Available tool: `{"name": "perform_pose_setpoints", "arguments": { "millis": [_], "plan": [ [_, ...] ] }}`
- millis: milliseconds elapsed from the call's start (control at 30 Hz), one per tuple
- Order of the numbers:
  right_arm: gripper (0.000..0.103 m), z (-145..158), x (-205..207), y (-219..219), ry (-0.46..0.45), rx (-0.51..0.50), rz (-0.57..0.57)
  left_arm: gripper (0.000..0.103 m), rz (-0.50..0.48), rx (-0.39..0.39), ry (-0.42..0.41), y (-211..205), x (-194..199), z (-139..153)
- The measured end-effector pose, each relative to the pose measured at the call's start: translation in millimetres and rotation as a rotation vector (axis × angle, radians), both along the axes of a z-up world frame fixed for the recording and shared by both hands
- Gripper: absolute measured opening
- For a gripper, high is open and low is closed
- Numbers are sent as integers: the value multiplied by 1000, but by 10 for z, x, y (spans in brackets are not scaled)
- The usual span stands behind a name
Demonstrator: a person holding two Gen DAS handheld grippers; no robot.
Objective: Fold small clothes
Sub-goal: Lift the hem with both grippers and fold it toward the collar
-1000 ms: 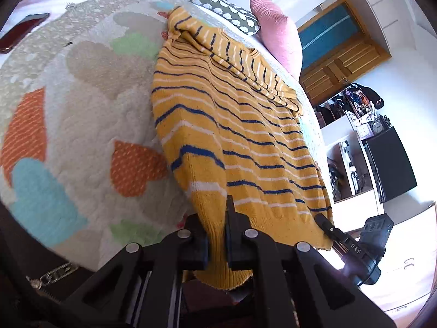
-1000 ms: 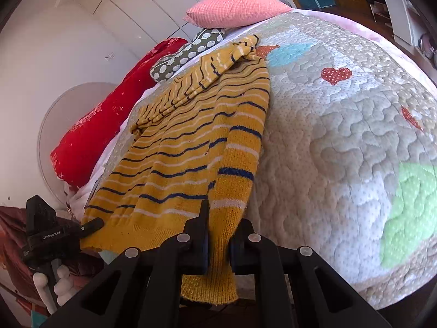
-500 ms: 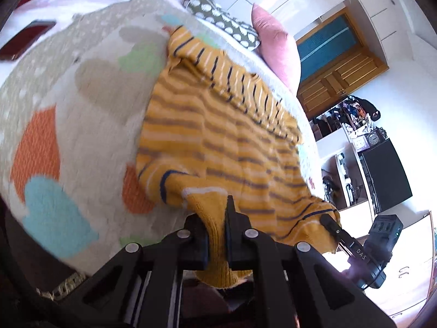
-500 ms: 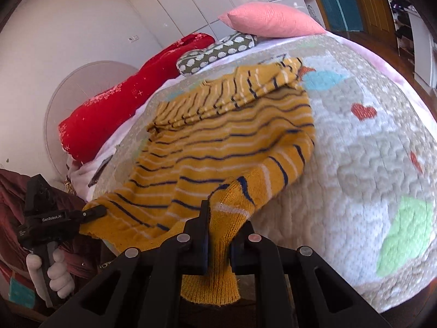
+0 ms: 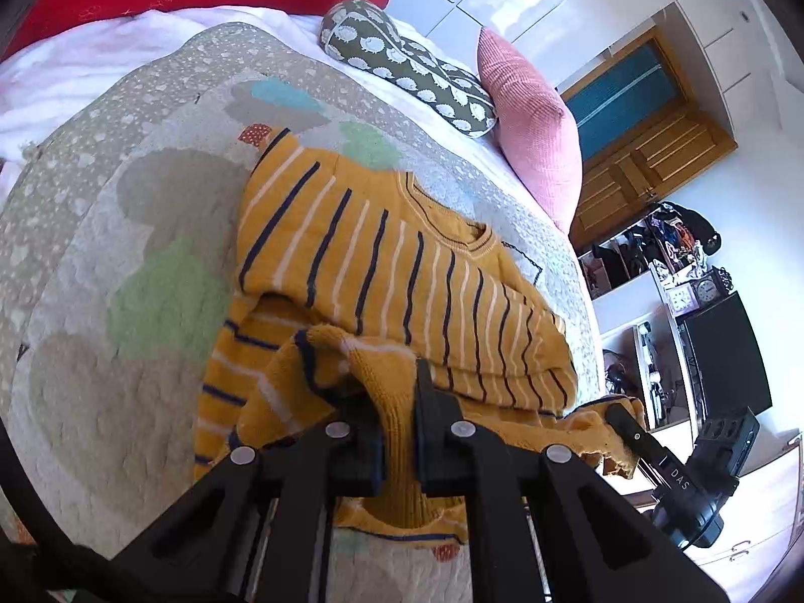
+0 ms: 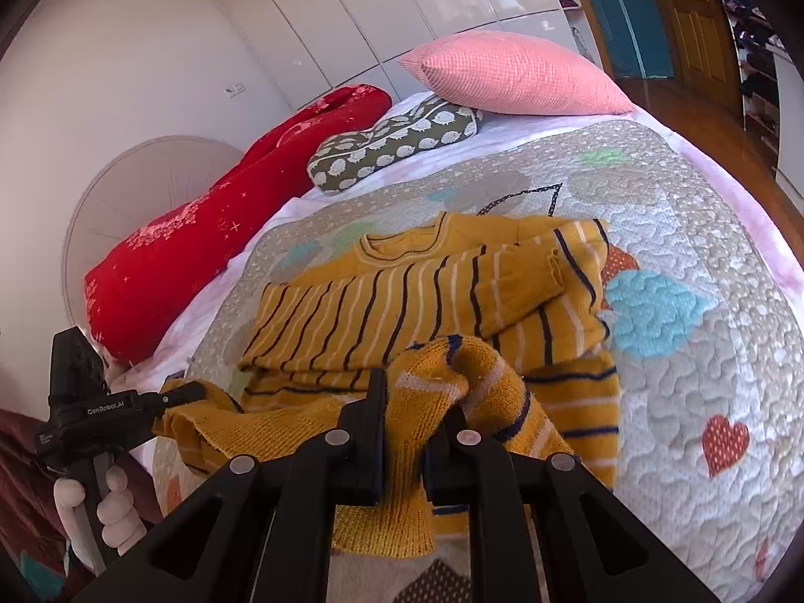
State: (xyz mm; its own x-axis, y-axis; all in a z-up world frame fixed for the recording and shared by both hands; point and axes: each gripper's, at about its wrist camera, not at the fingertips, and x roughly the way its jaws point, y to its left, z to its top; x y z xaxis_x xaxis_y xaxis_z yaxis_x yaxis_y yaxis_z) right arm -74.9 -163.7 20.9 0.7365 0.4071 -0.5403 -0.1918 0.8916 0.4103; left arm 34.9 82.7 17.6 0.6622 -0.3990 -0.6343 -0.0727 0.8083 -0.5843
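While both pinch the near hem, left gripper and right gripper hold the sweater raised over the quilt.

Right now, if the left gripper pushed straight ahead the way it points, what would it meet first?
The left gripper, jaws shut on the sweater's hem, would most likely run into the folded sleeves lying across the sweater, then the quilt beyond. Depth is hard to judge in this view.
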Motion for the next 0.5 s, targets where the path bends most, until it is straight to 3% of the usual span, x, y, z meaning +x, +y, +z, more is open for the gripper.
{"name": "perform_pose_setpoints", "arguments": {
  "millis": [200, 300, 433, 500],
  "plan": [
    [11, -110, 760, -57, 79, -13, -43, 9, 10, 65, 52, -56, 766, -27],
    [15, -282, 1113, -119, 142, 31, -46, 20, 37, 10, 117, 21, 1059, -174],
    [41, -550, 1435, -332, 237, 223, -81, 30, 35, -65, 140, 164, 1171, -214],
    [47, -593, 1496, -439, 240, 320, -107, 43, 55, -90, 117, 263, 1144, -154]
  ]
}}
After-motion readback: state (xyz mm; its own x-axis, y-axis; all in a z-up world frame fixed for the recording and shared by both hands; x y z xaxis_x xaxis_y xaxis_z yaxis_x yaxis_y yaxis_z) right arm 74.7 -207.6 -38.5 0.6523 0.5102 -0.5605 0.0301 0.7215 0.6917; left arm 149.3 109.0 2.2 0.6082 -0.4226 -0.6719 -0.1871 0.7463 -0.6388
